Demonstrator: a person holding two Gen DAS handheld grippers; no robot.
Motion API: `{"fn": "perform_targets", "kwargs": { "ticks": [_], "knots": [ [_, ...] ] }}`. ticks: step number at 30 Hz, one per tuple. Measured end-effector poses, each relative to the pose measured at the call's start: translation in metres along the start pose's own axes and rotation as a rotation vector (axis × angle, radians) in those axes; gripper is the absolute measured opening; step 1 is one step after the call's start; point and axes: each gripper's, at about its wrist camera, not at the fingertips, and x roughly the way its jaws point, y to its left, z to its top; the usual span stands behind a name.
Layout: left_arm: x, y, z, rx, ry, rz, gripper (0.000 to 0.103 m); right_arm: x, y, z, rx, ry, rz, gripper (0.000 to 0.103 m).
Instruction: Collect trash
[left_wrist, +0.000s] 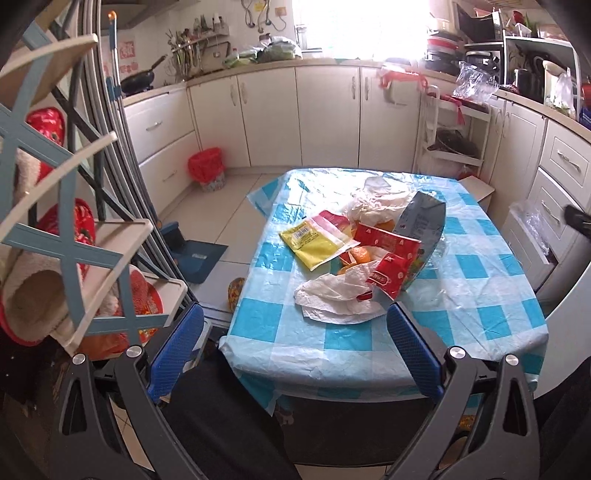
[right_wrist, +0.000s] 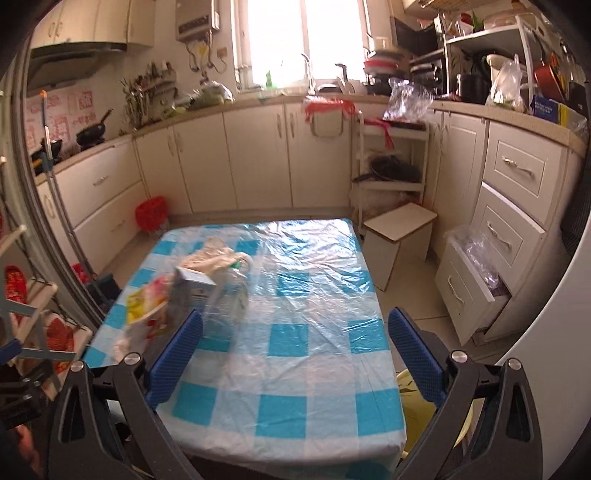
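Note:
A pile of trash lies on the blue-and-white checked table (left_wrist: 480, 314): a yellow packet (left_wrist: 314, 242), red wrappers (left_wrist: 388, 269), white crumpled plastic (left_wrist: 332, 299), orange peel (left_wrist: 358, 254), a blue-grey carton (left_wrist: 421, 225). My left gripper (left_wrist: 295, 350) is open and empty, above the table's near edge, just short of the white plastic. In the right wrist view the pile sits at the table's left, with the carton (right_wrist: 192, 291) and a clear plastic bottle (right_wrist: 229, 295). My right gripper (right_wrist: 295, 350) is open and empty over the table (right_wrist: 314, 369), right of the pile.
A red-lined bin (left_wrist: 207, 168) stands on the floor by the cabinets, also in the right wrist view (right_wrist: 149, 214). A shelf rack (left_wrist: 74, 240) stands at left. A small white stool (right_wrist: 400, 236) and an open drawer (right_wrist: 476, 291) are at right. A dustpan (left_wrist: 195, 258) lies on the floor.

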Motion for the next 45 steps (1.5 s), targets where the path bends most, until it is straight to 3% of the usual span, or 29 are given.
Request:
{"fn": "perform_targets", "kwargs": {
  "ticks": [4,8,12,24,45],
  "knots": [
    [-0.028,-0.003,-0.003,-0.012,-0.039,0.017,0.095,-0.068,0.023,-0.022,0.023,-0.097,0.048,0.096],
    [-0.051,-0.01,-0.013,-0.014,-0.066,0.009,0.095,-0.097,0.032,-0.063,0.086,-0.146,0.026,0.096],
    [-0.07,-0.015,-0.024,-0.003,-0.08,-0.013,0.095,-0.103,0.028,-0.085,0.103,-0.121,0.015,0.096],
    [-0.101,-0.013,-0.037,-0.006,-0.117,-0.035,0.095,-0.122,0.04,-0.098,0.071,-0.139,0.02,0.096],
    [-0.093,-0.014,-0.037,-0.006,-0.098,-0.038,0.095,-0.12,0.043,-0.096,0.075,-0.109,0.024,0.096]
  ]
}}
